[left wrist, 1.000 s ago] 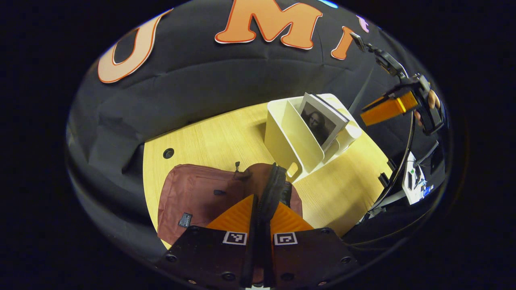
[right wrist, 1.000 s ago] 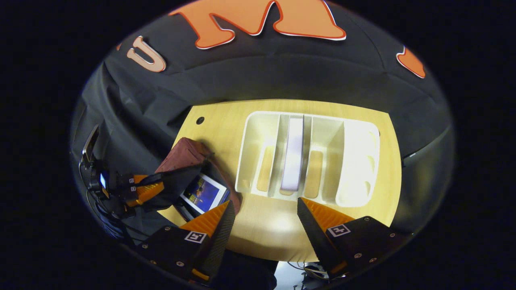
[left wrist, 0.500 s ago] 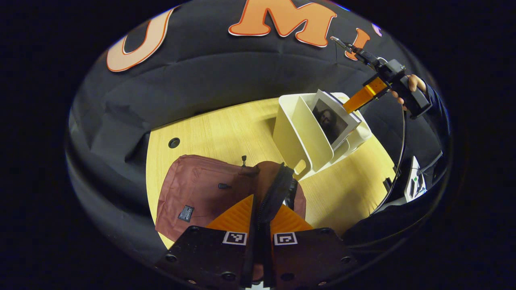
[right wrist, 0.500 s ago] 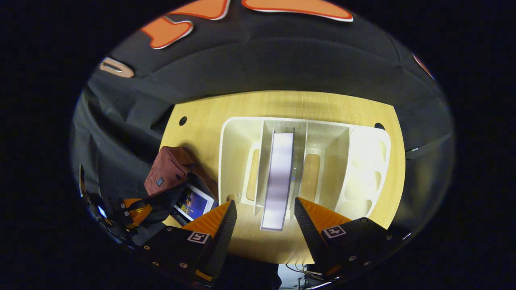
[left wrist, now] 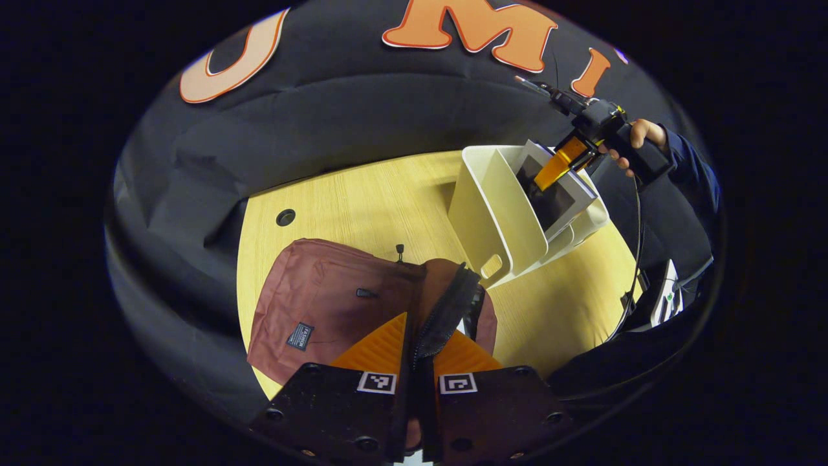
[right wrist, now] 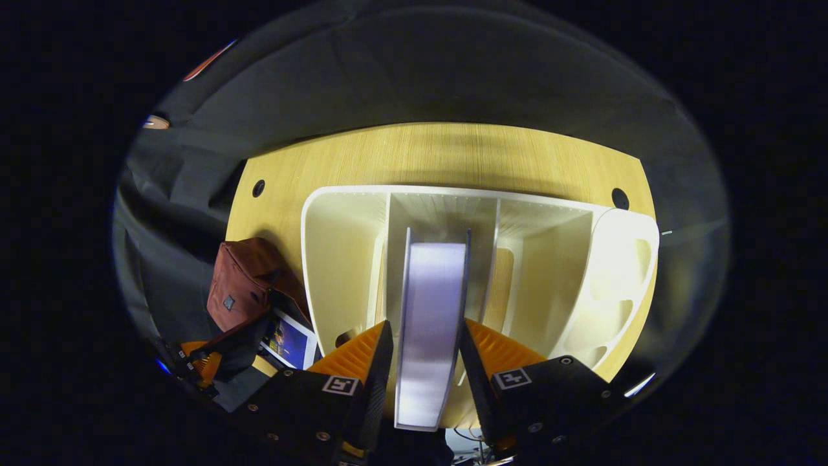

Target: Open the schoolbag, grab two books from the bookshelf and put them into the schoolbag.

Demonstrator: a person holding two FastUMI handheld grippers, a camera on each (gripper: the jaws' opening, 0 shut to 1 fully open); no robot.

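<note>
Right tongs point(right wrist: 420, 362) straddle the book point(right wrist: 430, 323) standing in the bookshelf point(right wrist: 336, 259), not clamped yet; it looks thin and stiff-ish, so pinch near the top edge. Left tongs point(left wrist: 417, 353) clenched on the schoolbag point(left wrist: 323, 304) flap on the counter point(left wrist: 362, 207)

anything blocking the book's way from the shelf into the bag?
Nothing visible. The book stands in the shelf between the right hand-held gripper fingers. The left hand-held gripper holds the bag flap up; bare table lies between them.
</note>
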